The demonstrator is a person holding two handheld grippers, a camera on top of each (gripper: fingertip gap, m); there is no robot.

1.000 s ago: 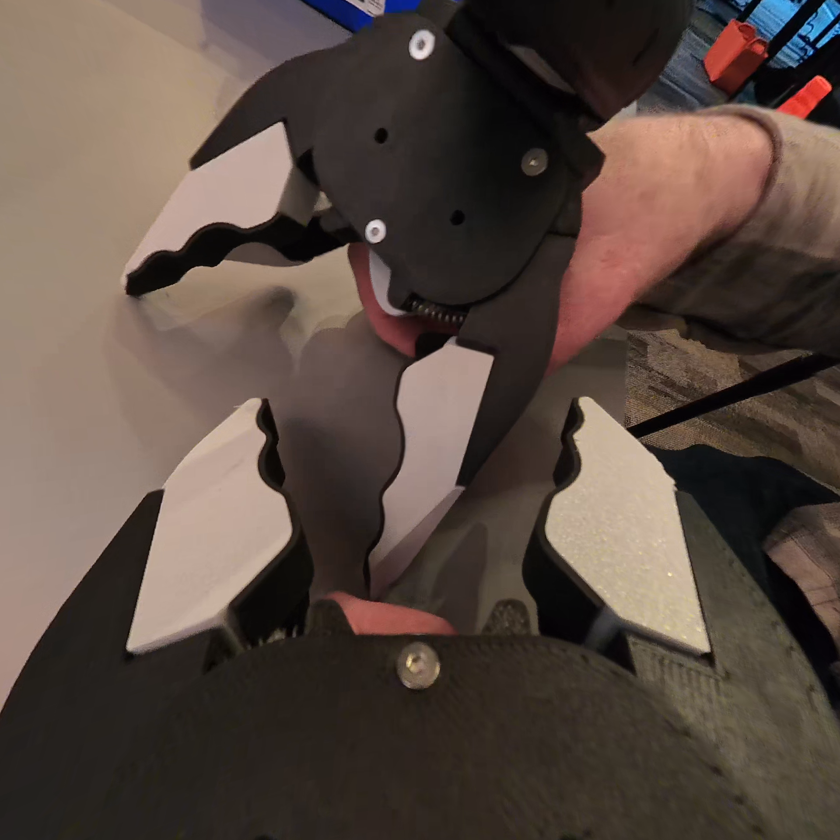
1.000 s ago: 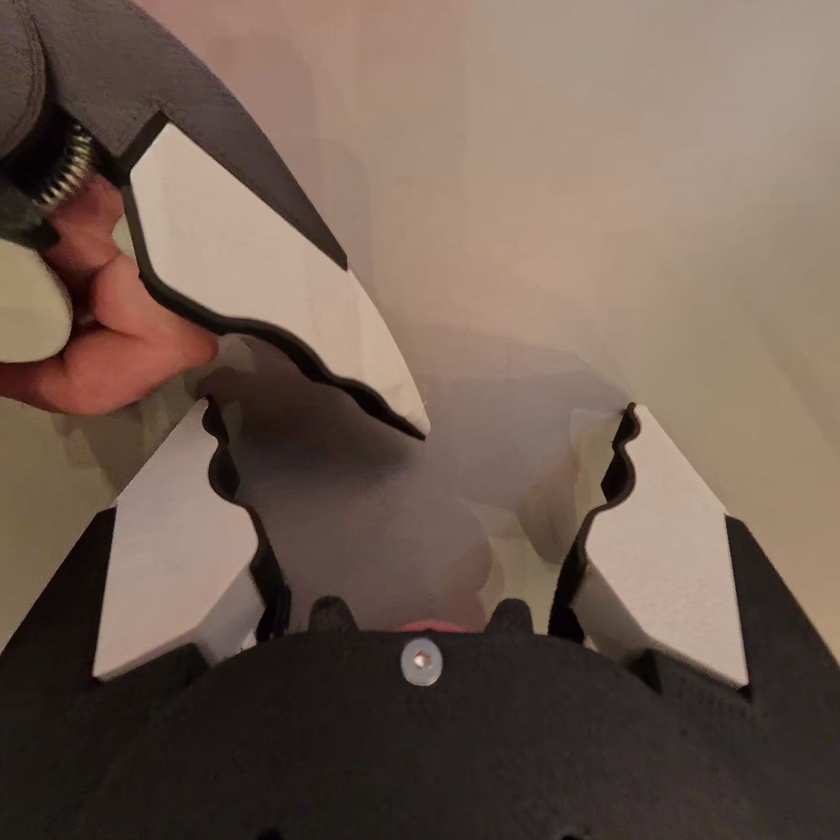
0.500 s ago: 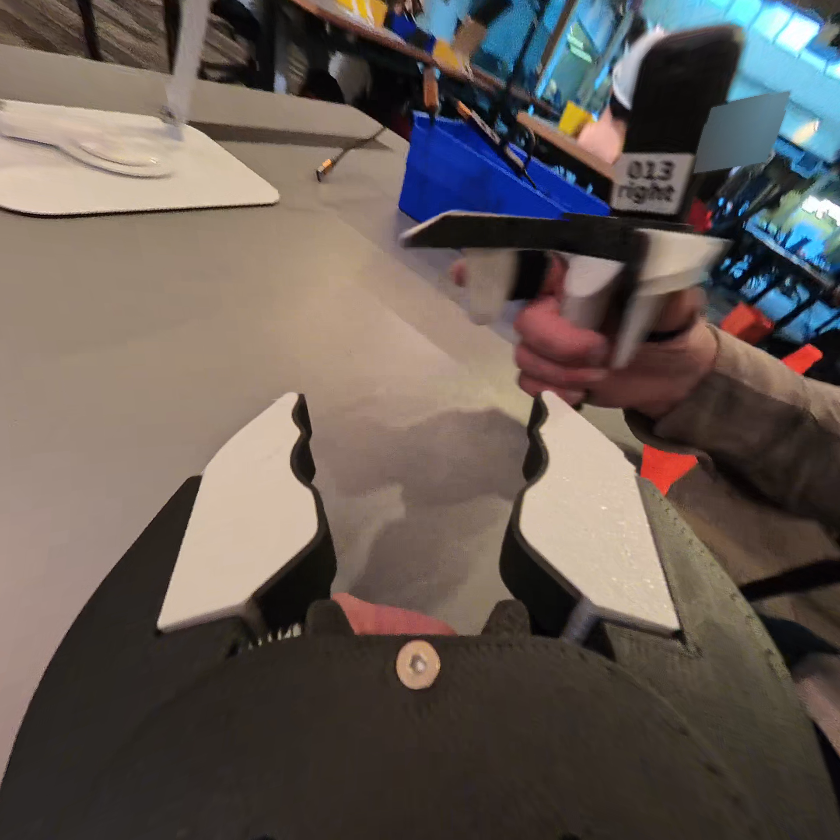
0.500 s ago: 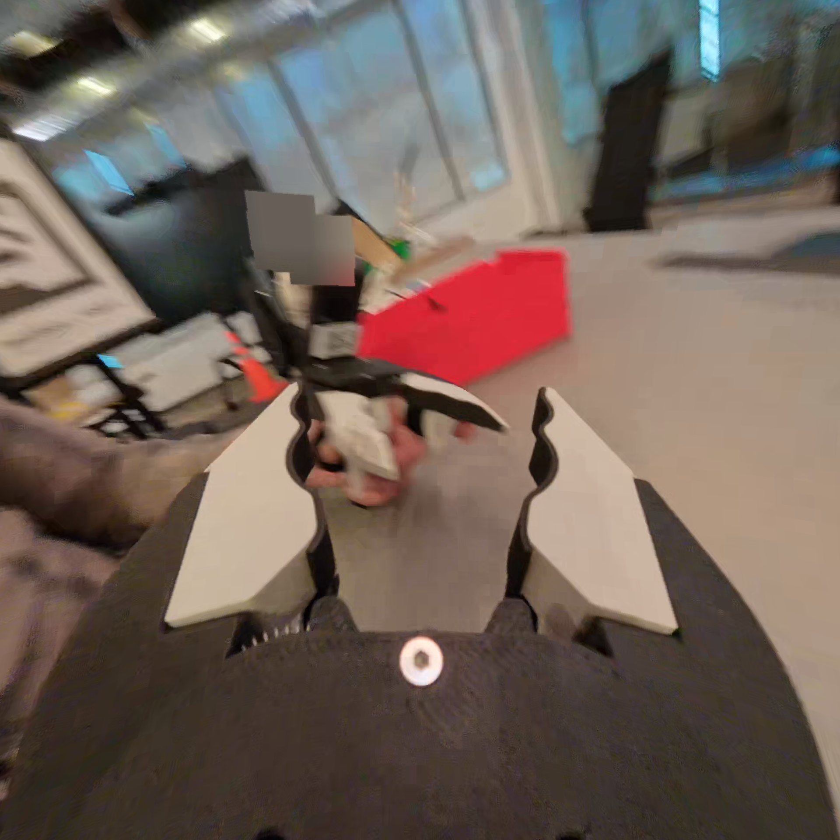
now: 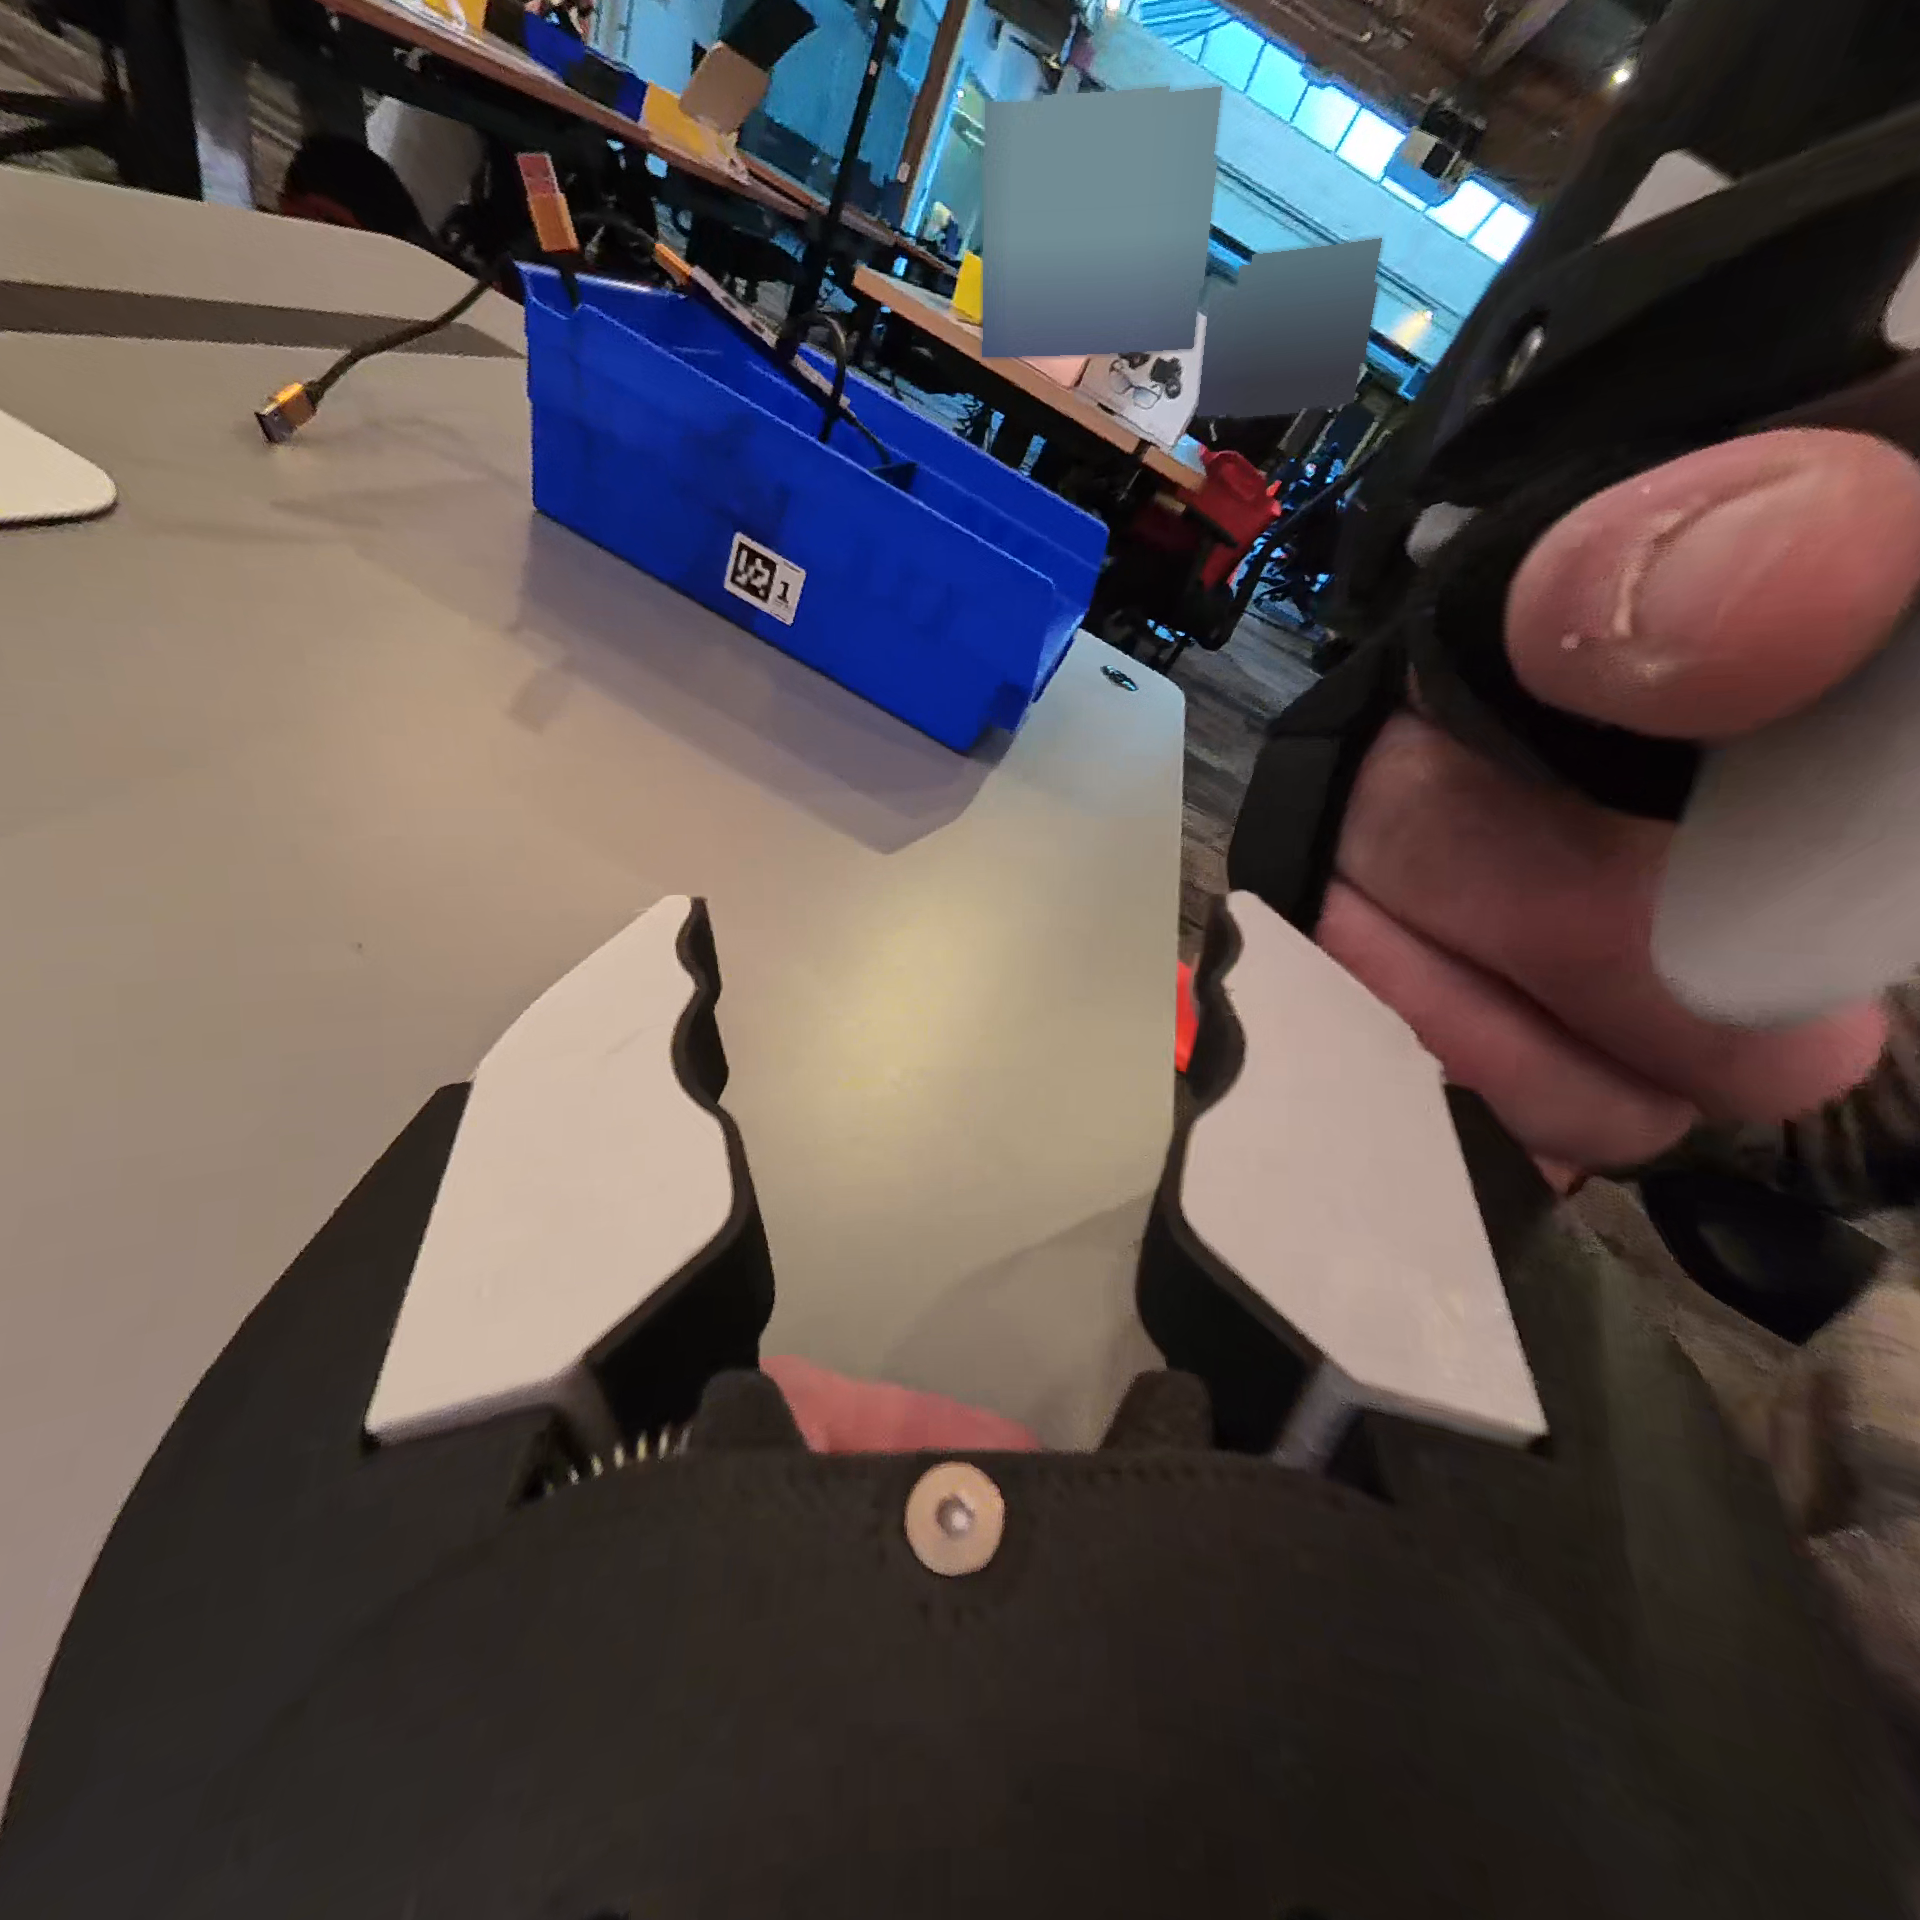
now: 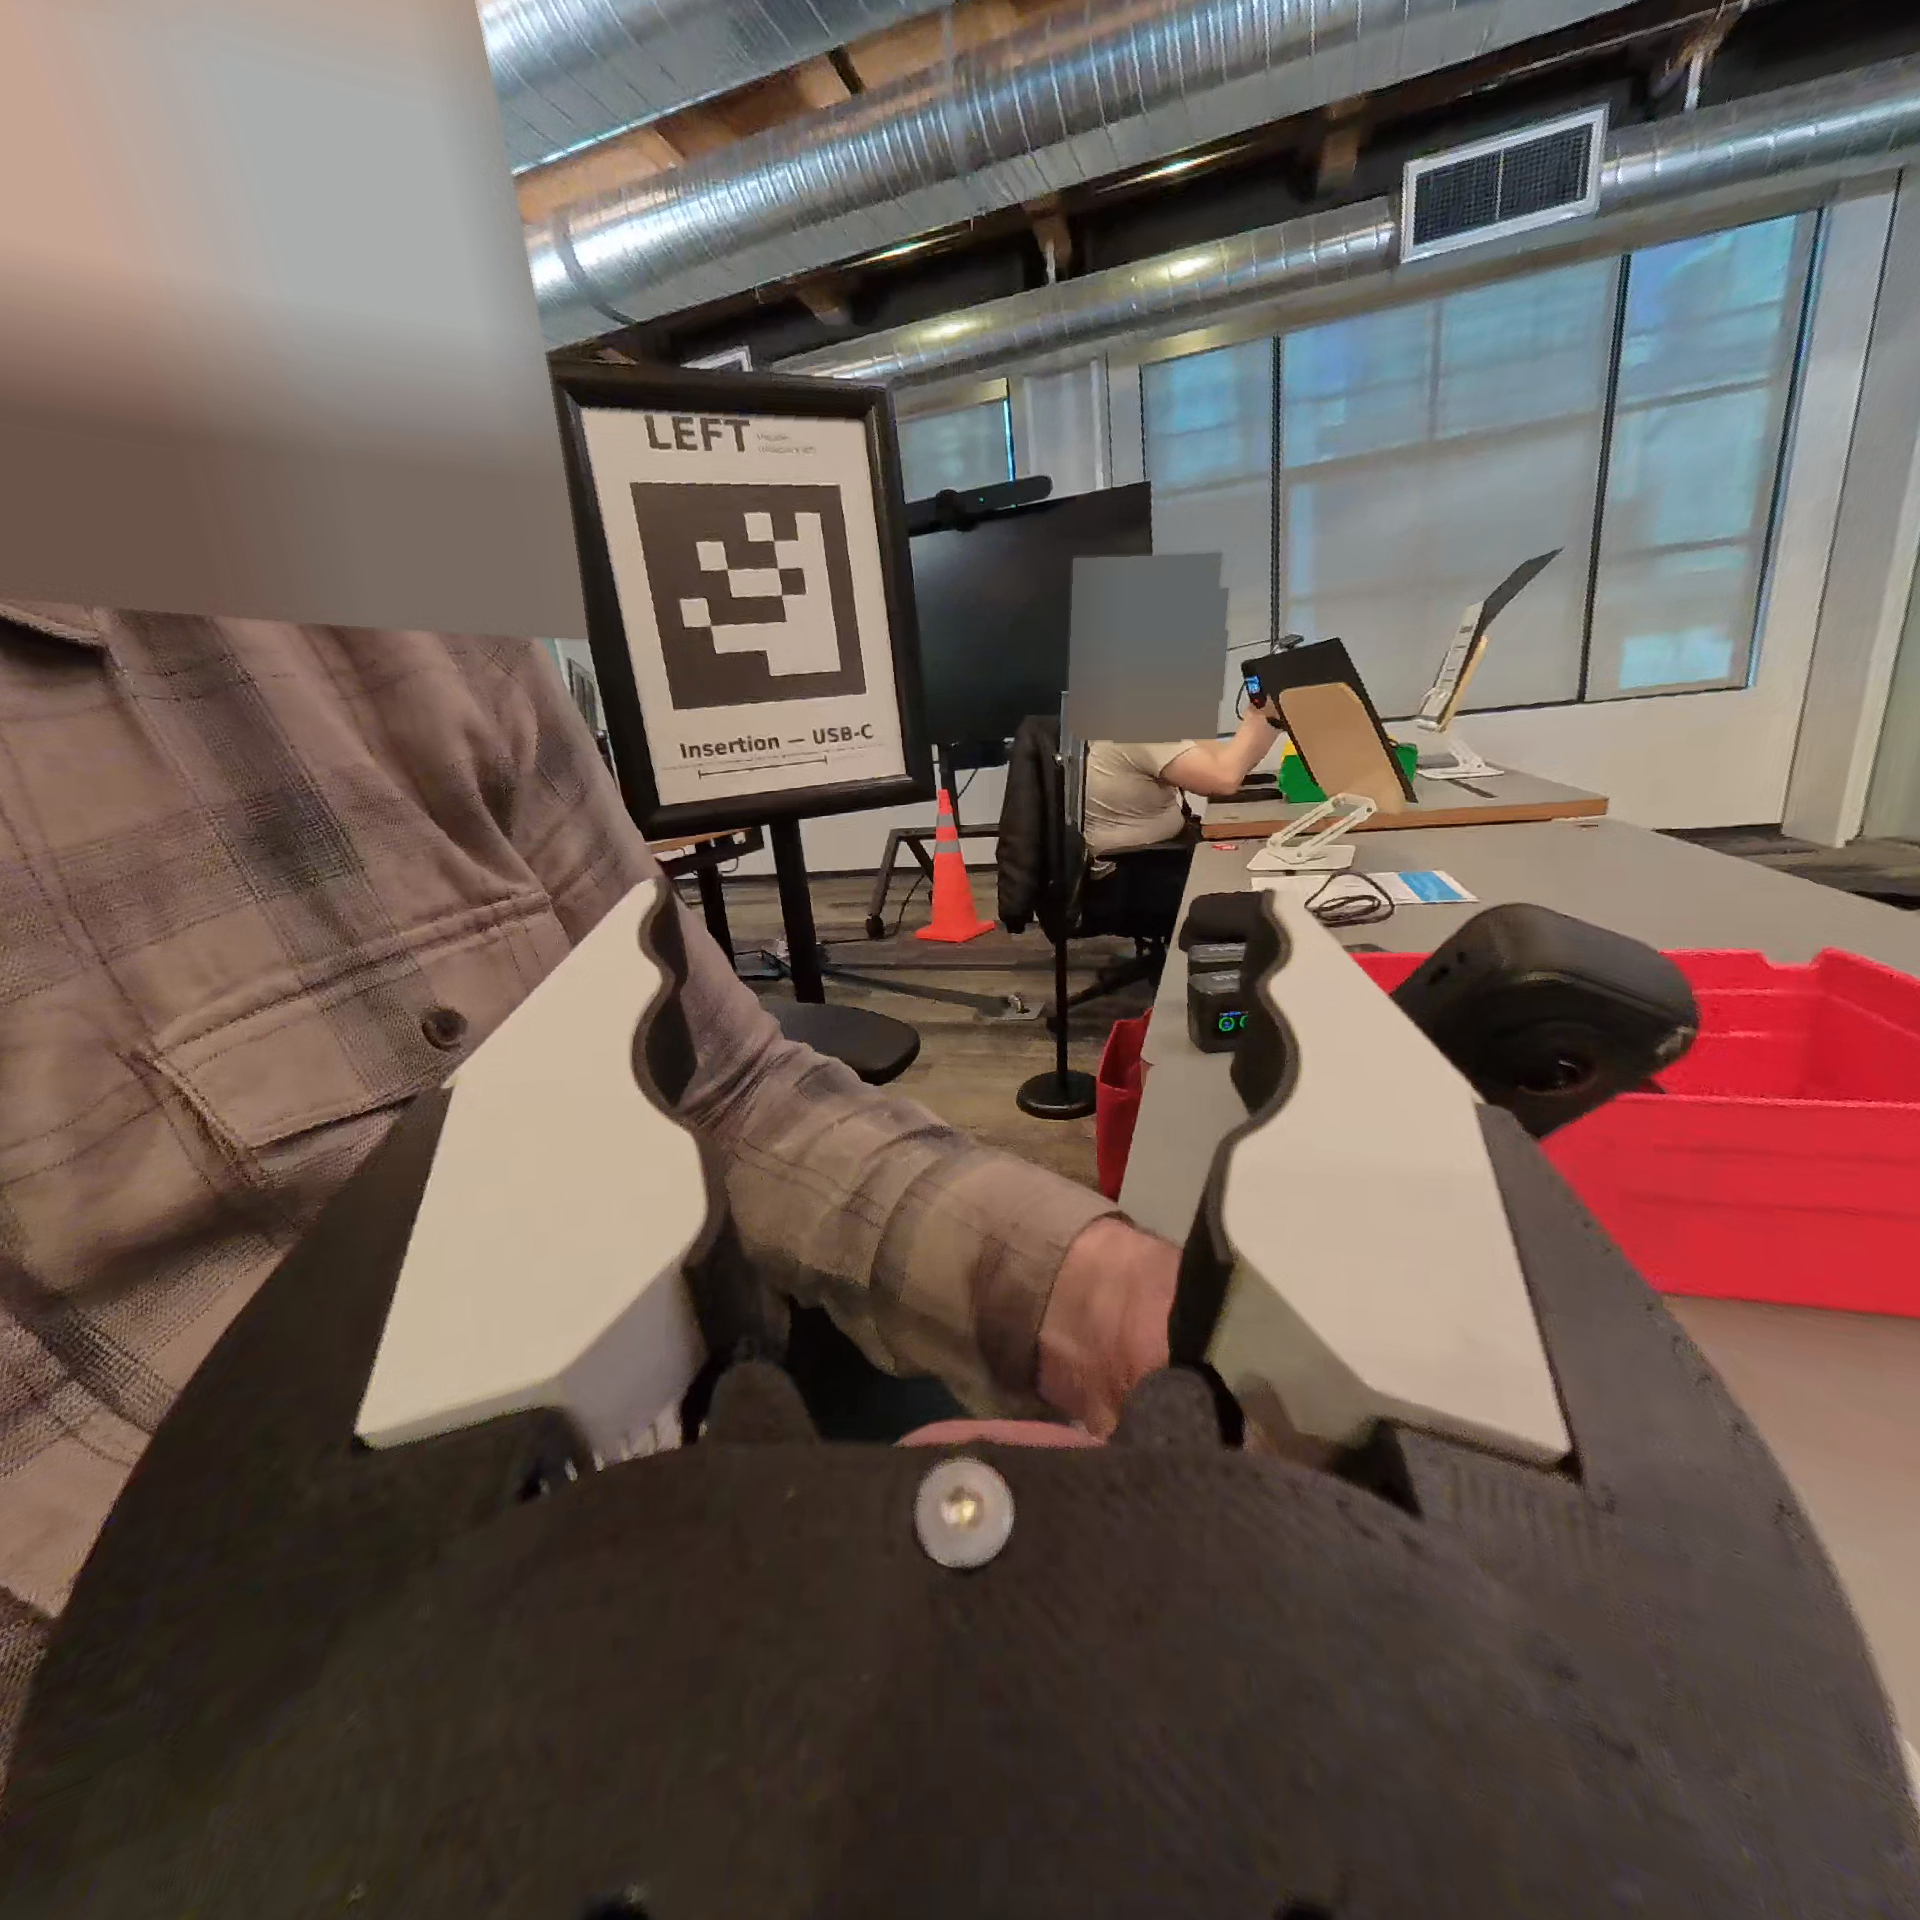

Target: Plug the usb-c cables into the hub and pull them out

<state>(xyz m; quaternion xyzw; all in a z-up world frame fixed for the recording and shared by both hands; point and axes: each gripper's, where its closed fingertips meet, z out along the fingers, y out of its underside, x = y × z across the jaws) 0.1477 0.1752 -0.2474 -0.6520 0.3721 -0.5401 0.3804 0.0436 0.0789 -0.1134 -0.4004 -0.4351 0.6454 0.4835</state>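
Note:
My left gripper (image 5: pixel 961 904) is open and empty, low over the grey table (image 5: pixel 312 831) near its right edge. A braided cable with an orange plug (image 5: pixel 283 412) lies on the table at the far left and runs toward a blue bin (image 5: pixel 831 540). My right gripper (image 6: pixel 964 899) is open and empty, raised and pointing at the person's checked sleeve (image 6: pixel 883 1195). In the left wrist view the hand holding the right gripper (image 5: pixel 1621 790) fills the right side. I see no hub in either view.
A white pad corner (image 5: pixel 42 478) lies at the far left. In the right wrist view a red bin (image 6: pixel 1766 1143) stands on the table with a black rounded device (image 6: pixel 1548 1008) in front of it. A framed marker sign (image 6: pixel 748 592) and an orange cone (image 6: pixel 951 883) stand behind.
Both grippers have tilted up from facing the tabletop. The right one has swung round toward the person and the room. The right hand is now much closer to the left camera. Both stay open.

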